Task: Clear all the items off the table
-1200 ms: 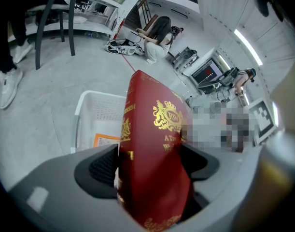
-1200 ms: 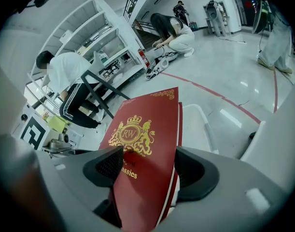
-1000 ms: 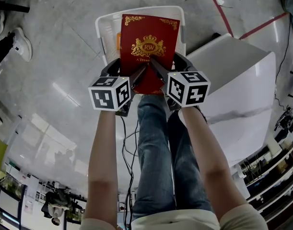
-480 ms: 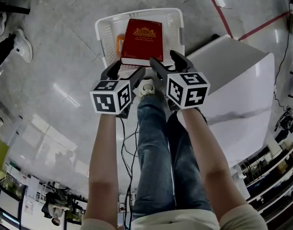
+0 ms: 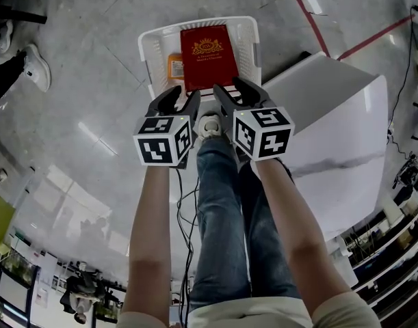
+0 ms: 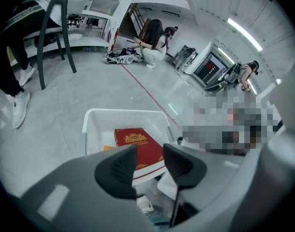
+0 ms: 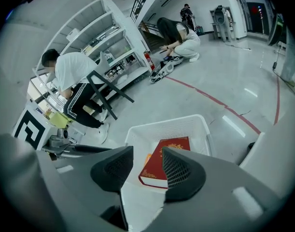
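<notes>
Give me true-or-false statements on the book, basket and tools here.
The red book lies inside the white basket. True.
The left tool grips the book. False: its jaws, just closing, stand apart, empty.
The basket stands on the table. False: on the floor beside the table.
An orange item lies in the basket beside the book. True.
The right tool holds nothing. True; its jaws, also just closing, stand apart.
</notes>
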The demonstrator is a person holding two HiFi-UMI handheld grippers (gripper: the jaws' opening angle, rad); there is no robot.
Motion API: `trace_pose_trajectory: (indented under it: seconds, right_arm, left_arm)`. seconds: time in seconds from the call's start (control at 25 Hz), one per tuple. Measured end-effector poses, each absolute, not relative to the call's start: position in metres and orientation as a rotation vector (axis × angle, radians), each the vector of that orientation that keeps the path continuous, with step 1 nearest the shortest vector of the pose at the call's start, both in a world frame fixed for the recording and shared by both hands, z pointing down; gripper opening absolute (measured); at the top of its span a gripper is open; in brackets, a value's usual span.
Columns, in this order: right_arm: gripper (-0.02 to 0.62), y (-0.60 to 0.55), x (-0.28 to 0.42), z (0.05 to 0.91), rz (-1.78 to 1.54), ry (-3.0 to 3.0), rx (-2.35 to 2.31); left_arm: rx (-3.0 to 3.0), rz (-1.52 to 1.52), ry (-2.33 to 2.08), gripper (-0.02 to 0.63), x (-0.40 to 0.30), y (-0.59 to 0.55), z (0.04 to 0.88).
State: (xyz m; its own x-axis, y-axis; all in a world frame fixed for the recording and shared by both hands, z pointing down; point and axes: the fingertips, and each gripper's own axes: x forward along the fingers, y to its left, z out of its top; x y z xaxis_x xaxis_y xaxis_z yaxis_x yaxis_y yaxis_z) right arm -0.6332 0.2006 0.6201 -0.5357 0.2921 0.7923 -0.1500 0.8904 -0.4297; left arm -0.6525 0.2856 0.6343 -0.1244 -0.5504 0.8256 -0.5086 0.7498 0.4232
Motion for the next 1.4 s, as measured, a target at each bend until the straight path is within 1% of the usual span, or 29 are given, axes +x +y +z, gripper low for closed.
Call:
trace_pose_trajectory:
  seconds: [0.12, 0.32, 0.8, 0.92, 1.4]
  right_arm:
    - [0.151, 0.198, -0.635, 0.614, 0.562, -2.075, -0.091]
    - [0.108, 0.196, -0.636, 0.603, 0.549, -2.087, -0.088]
    - [0.014, 0.194, -0.622, 0.568, 0.546, -2.123, -0.071]
    - [0.000, 0.192, -0.619, 0.560, 0.548, -2.134, -0.068]
    - [0.000, 0.189, -0.607, 0.533, 0.551, -2.160, -0.079]
  left_arm:
    - [0.835, -0.034, -1.784, 0.144, -0.654, 0.283, 0.628]
    - [0.835, -0.027, -1.803, 0.084, -0.654, 0.279, 0.617]
    - [0.847, -0.051, -1.842, 0.015, -0.646, 0.268, 0.578]
    - [0.856, -0.043, -1.850, 0.011, -0.642, 0.265, 0.570]
    - [0.876, -0.045, -1.871, 0.009, -0.628, 0.256, 0.542]
